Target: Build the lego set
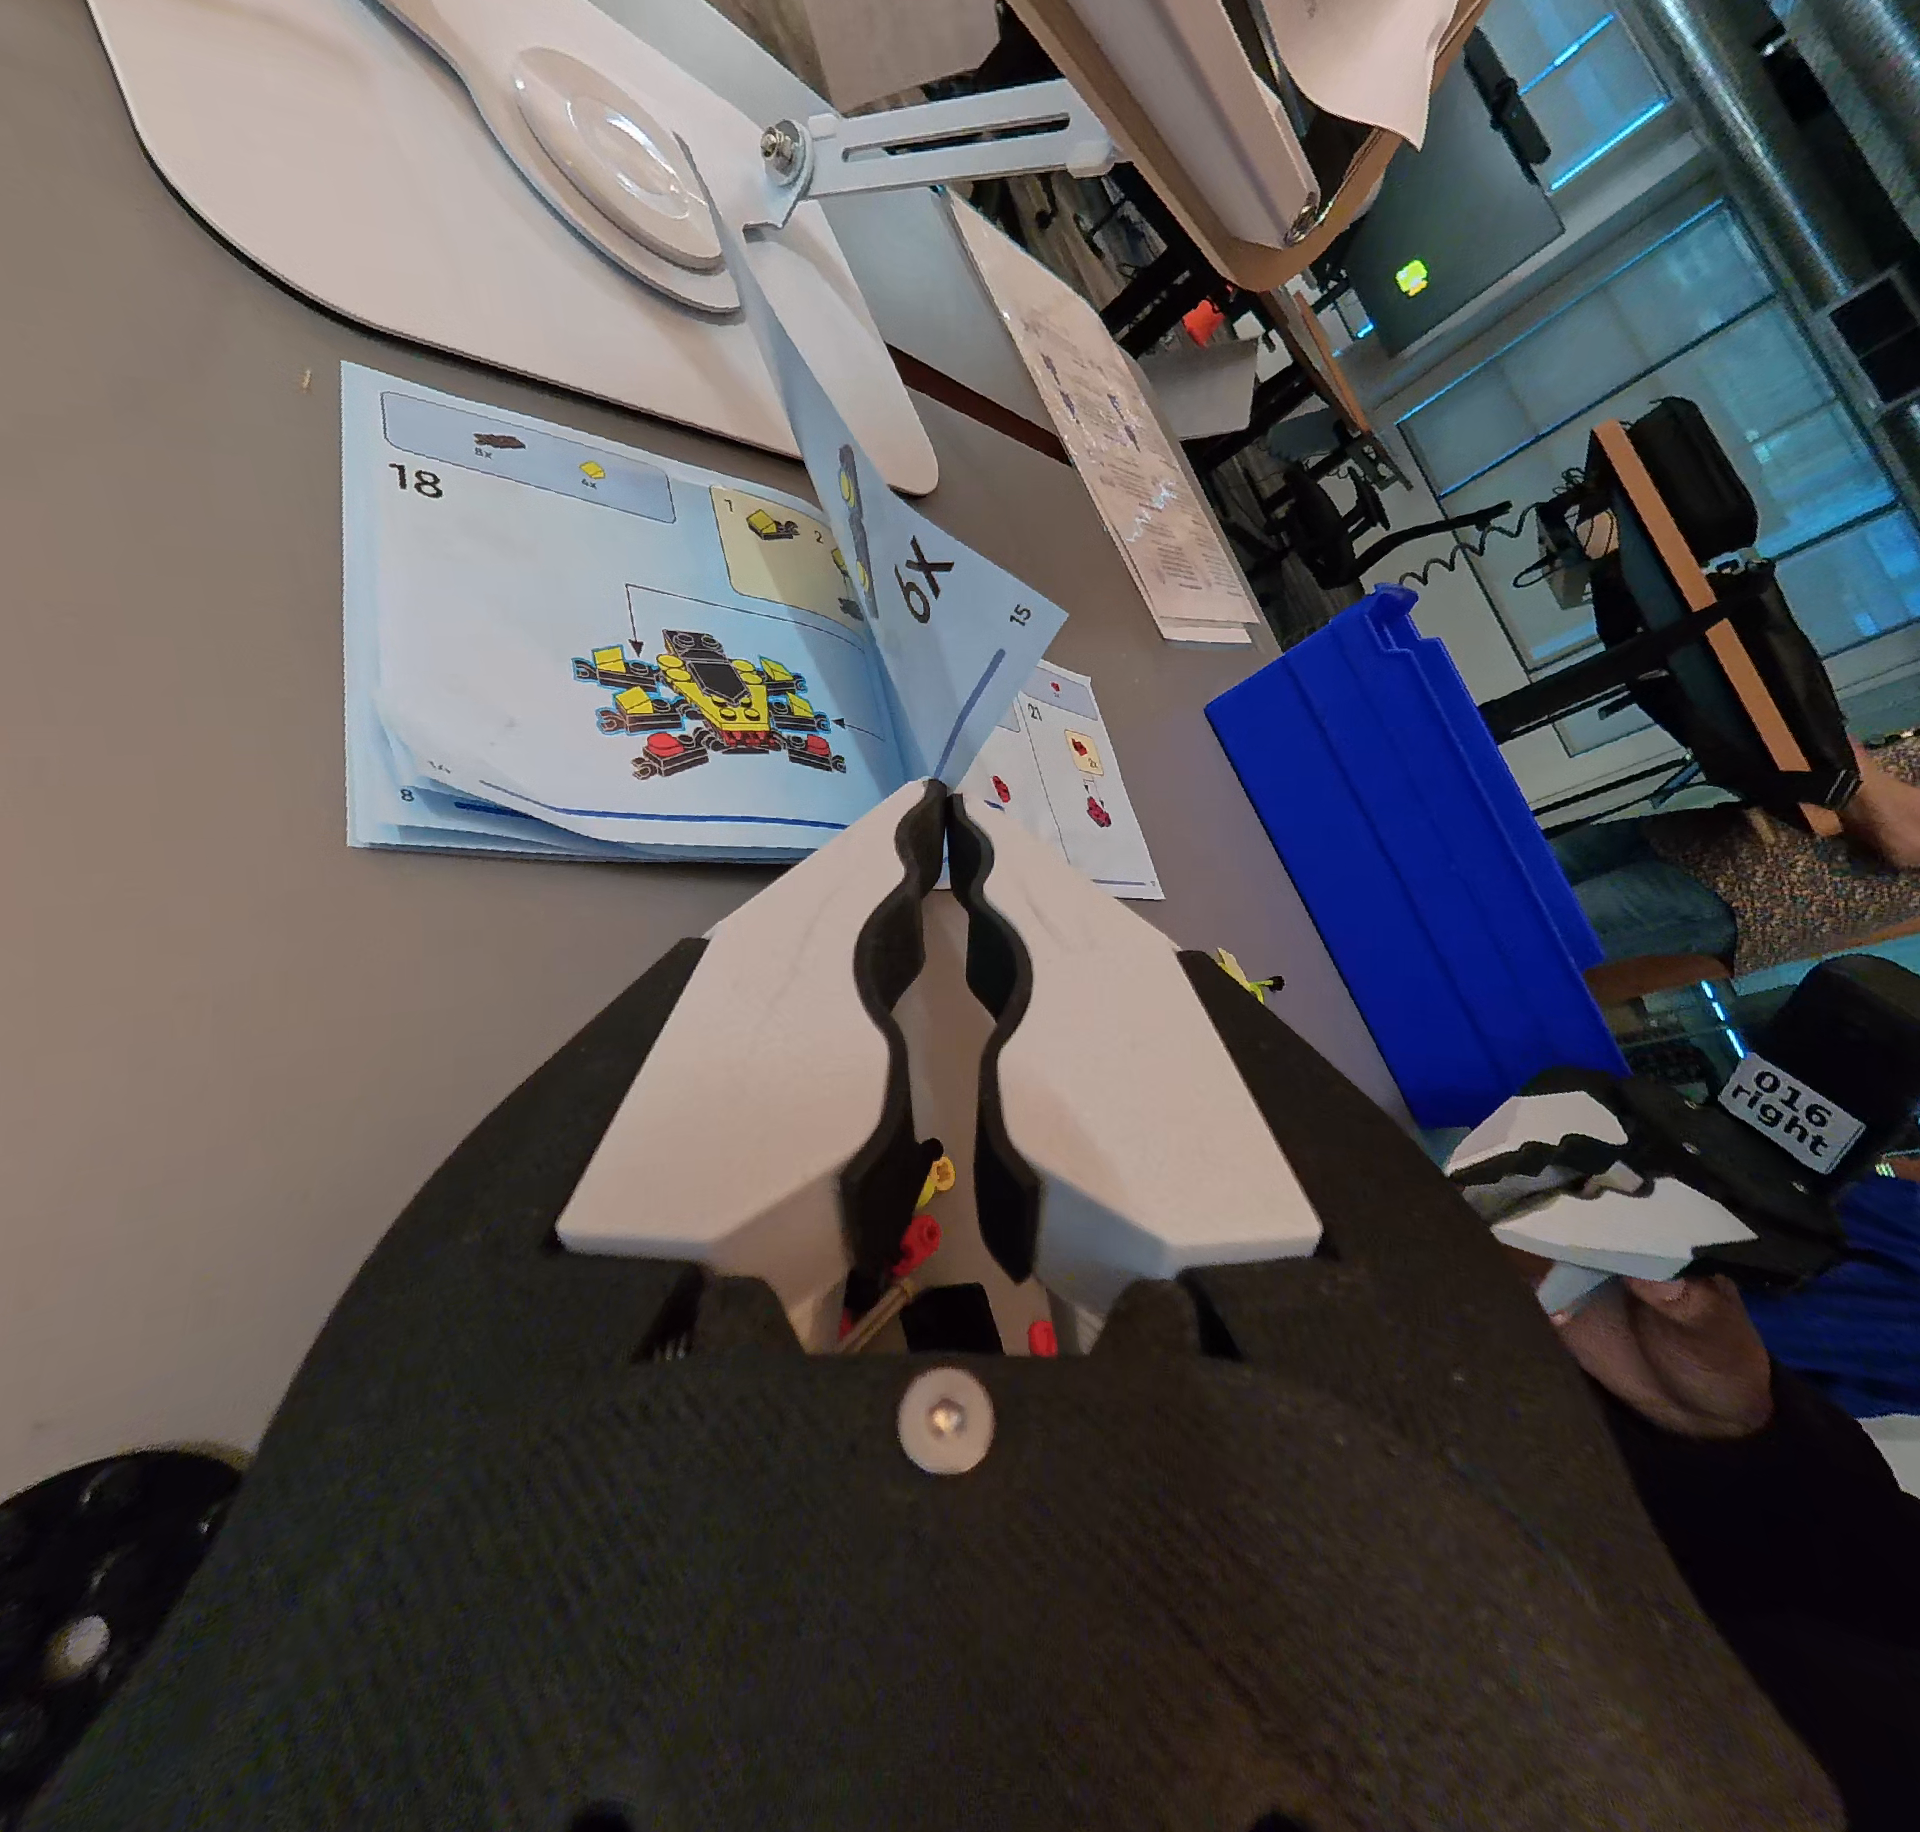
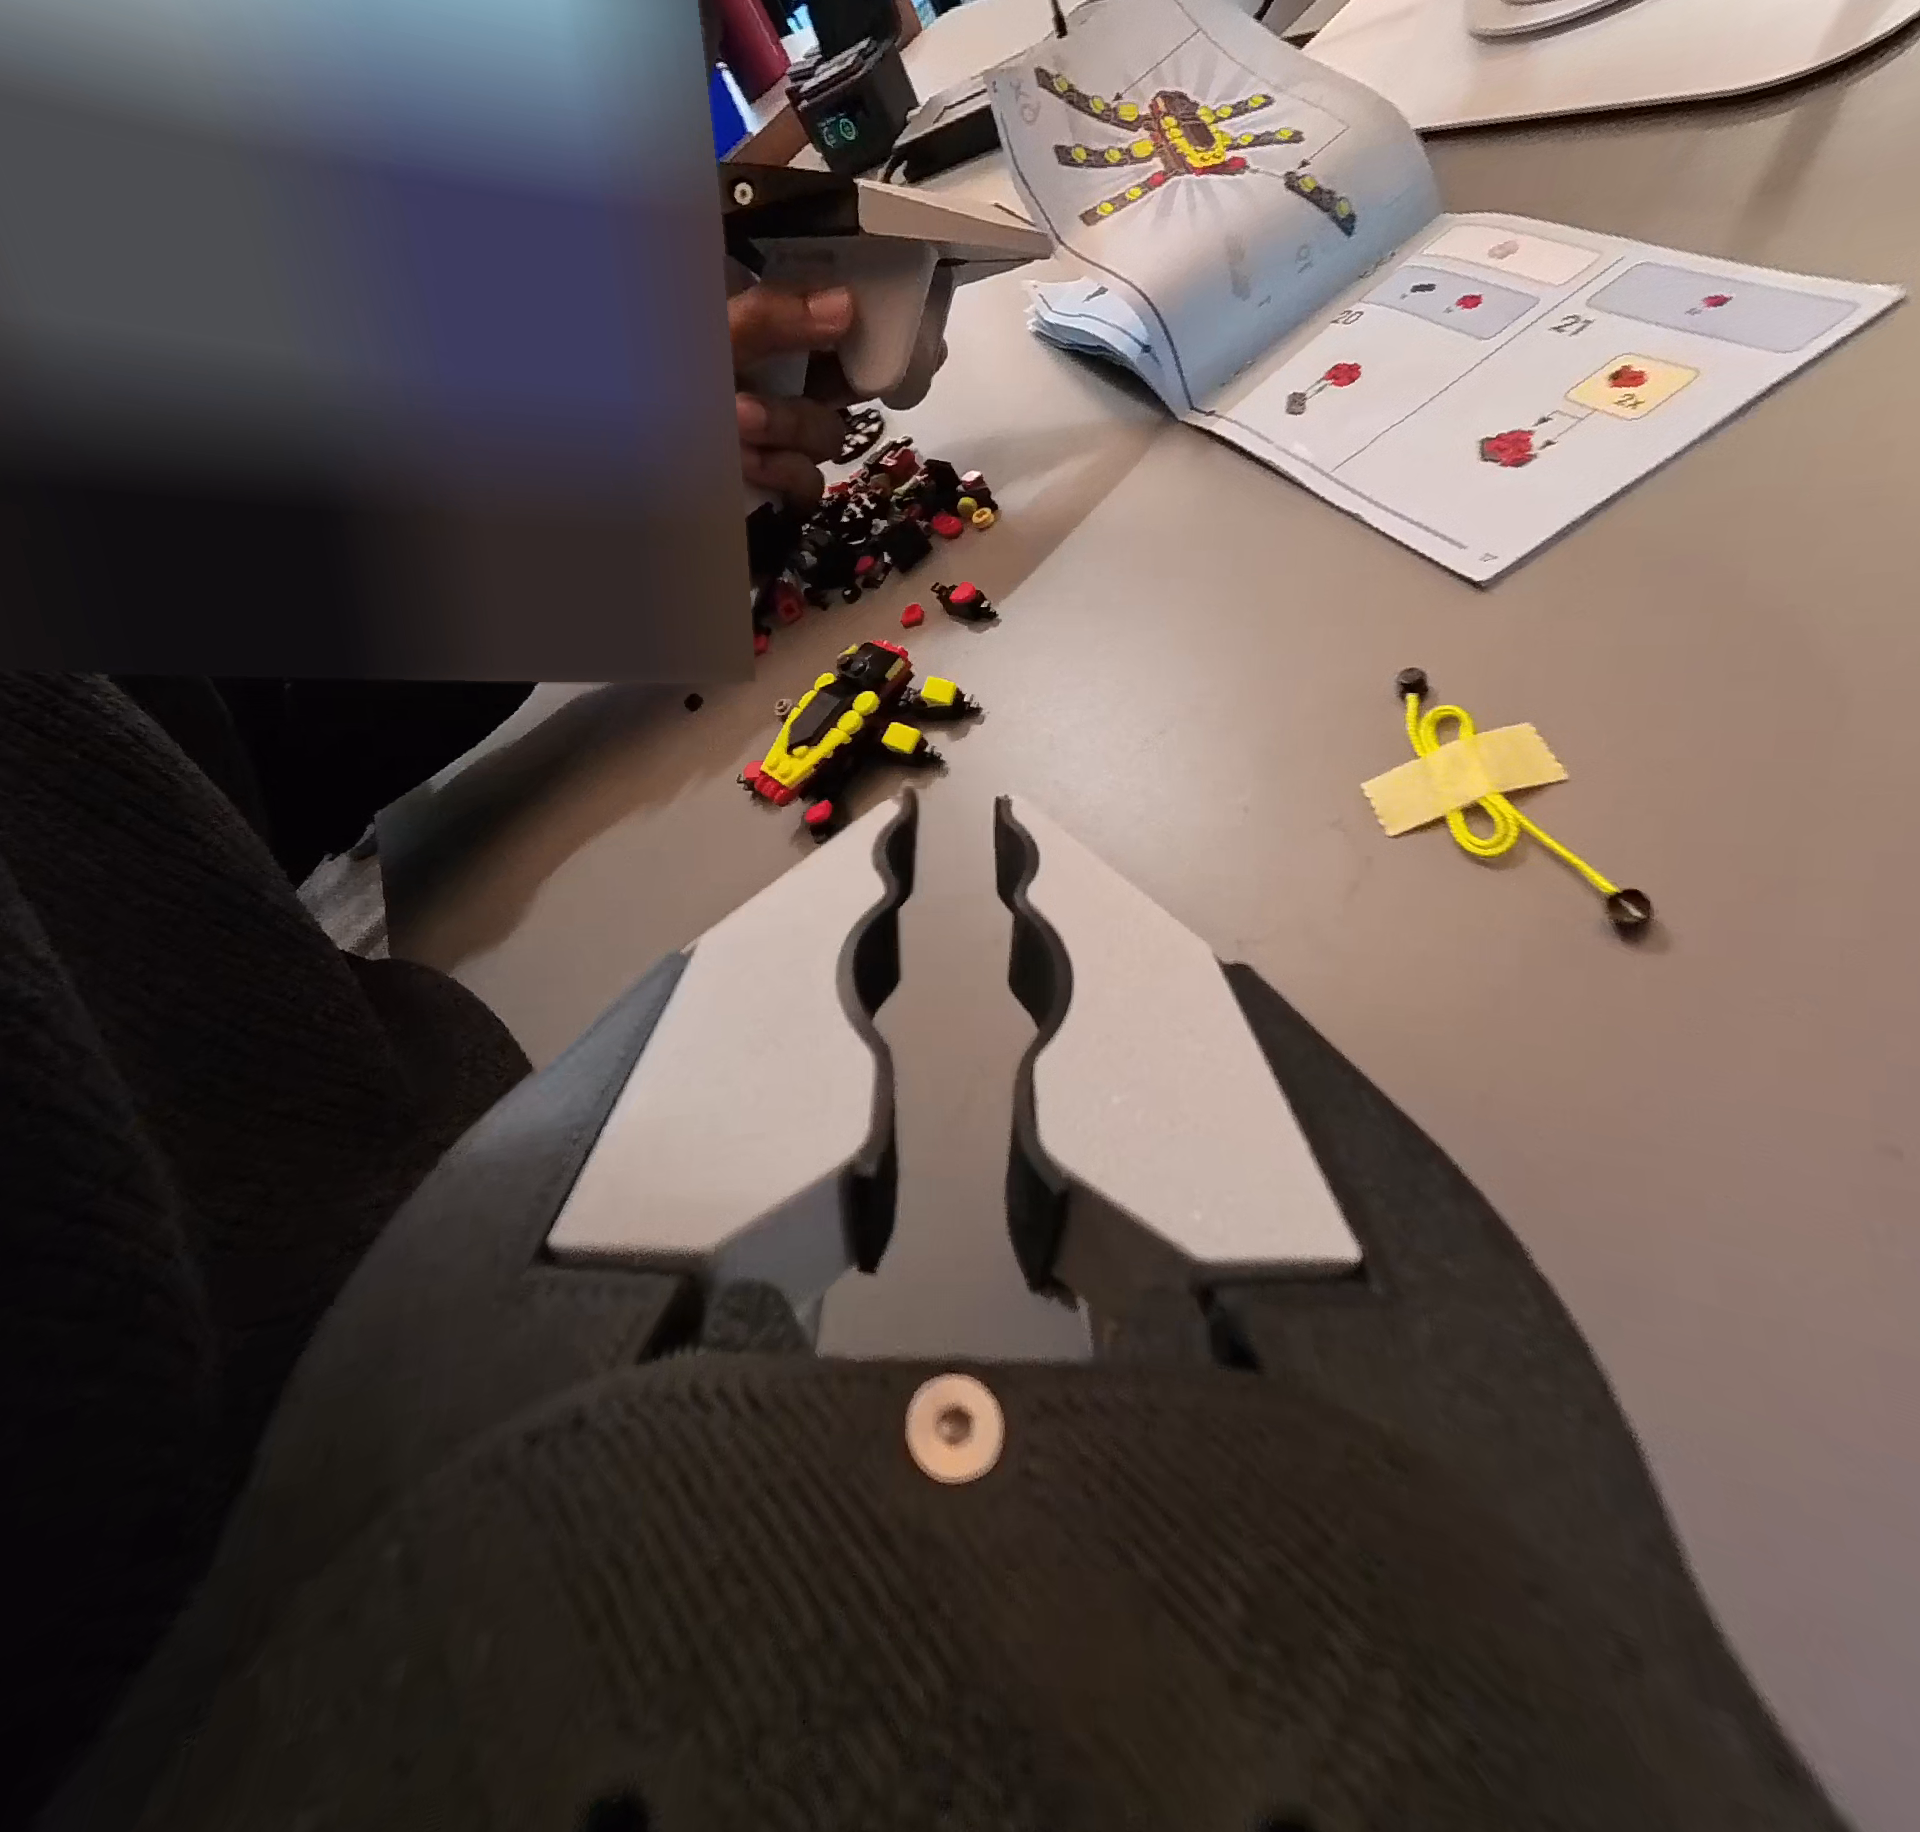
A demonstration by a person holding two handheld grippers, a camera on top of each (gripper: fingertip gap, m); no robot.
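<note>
My left gripper [image 1: 940, 795] is shut on the edge of a page [image 1: 883, 494] of the light blue instruction booklet [image 1: 623, 639] and holds that page raised and curled over. In the right wrist view the left gripper [image 2: 1044, 250] pinches the same page [image 2: 1216, 161] above the open booklet [image 2: 1507, 400]. My right gripper [image 2: 956, 811] is open and empty, low over the grey table. Just beyond its left fingertip lies the part-built yellow, black and red Lego model [image 2: 852, 733]. A pile of loose black and red pieces [image 2: 883, 525] lies farther back.
A yellow cord under a strip of tape [image 2: 1475, 785] lies right of the right gripper. A blue bin [image 1: 1403, 847] stands right of the booklet. A white monitor stand base [image 1: 416, 172] is behind the booklet. The right gripper [image 1: 1481, 1195] shows near the bin. About 25 cm separates my left fingertips from my right.
</note>
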